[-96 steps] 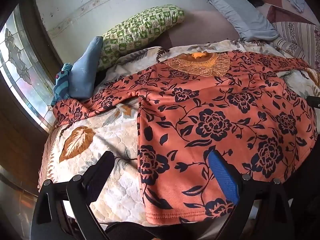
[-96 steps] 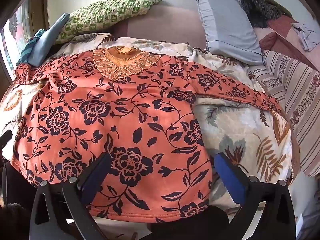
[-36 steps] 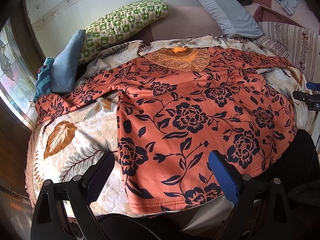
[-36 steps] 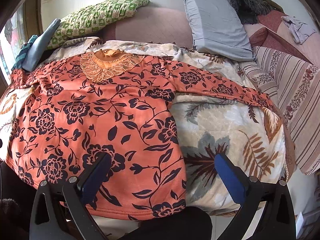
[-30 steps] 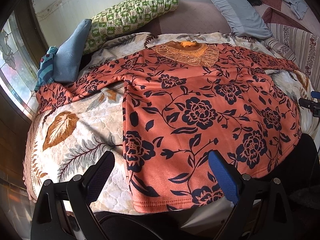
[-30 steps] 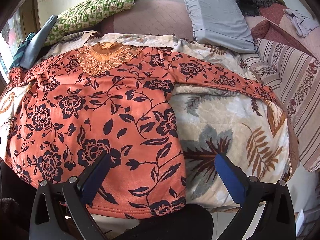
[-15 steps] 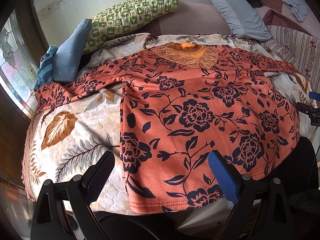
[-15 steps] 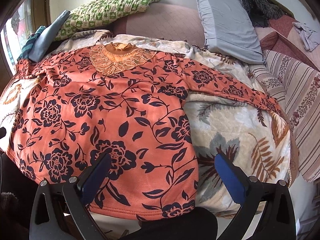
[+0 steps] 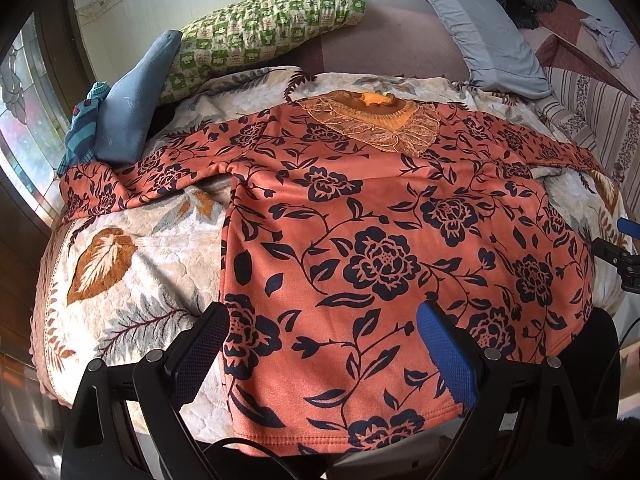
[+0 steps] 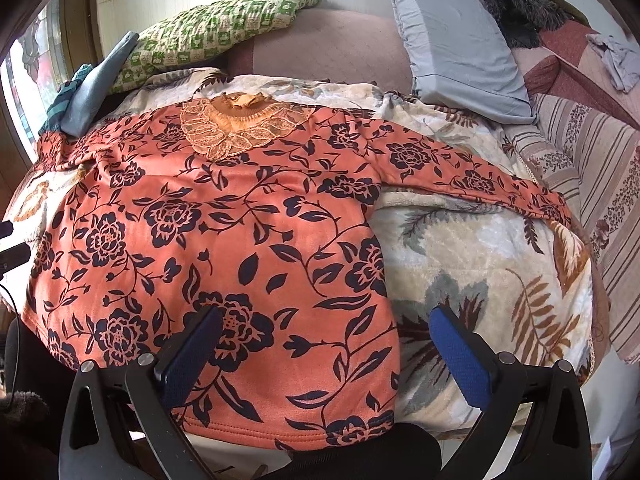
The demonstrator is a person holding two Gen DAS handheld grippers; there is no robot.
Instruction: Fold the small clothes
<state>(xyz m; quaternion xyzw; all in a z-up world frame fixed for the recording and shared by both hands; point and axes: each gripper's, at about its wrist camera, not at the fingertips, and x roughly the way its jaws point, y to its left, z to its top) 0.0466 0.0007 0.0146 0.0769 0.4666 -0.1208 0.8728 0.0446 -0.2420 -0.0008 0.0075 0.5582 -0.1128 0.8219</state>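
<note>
An orange long-sleeved top with dark blue flowers [image 9: 380, 232] lies flat, face up, on a leaf-patterned blanket [image 9: 120, 248], lace collar at the far end and hem near me. Its sleeves spread out to both sides. It also shows in the right wrist view [image 10: 224, 232]. My left gripper [image 9: 324, 344] is open and empty, above the hem's left part. My right gripper [image 10: 324, 344] is open and empty, above the hem's right corner. The tip of the right gripper [image 9: 620, 248] shows at the right edge of the left wrist view.
A green checked pillow [image 9: 260, 12] and a grey pillow [image 10: 456, 32] lean against the wall at the back. Folded blue clothes [image 9: 128, 100] stand at the far left by a window. A striped cover [image 10: 600, 168] lies on the right.
Both grippers have drifted slightly over the hem and stay open. The top has not moved.
</note>
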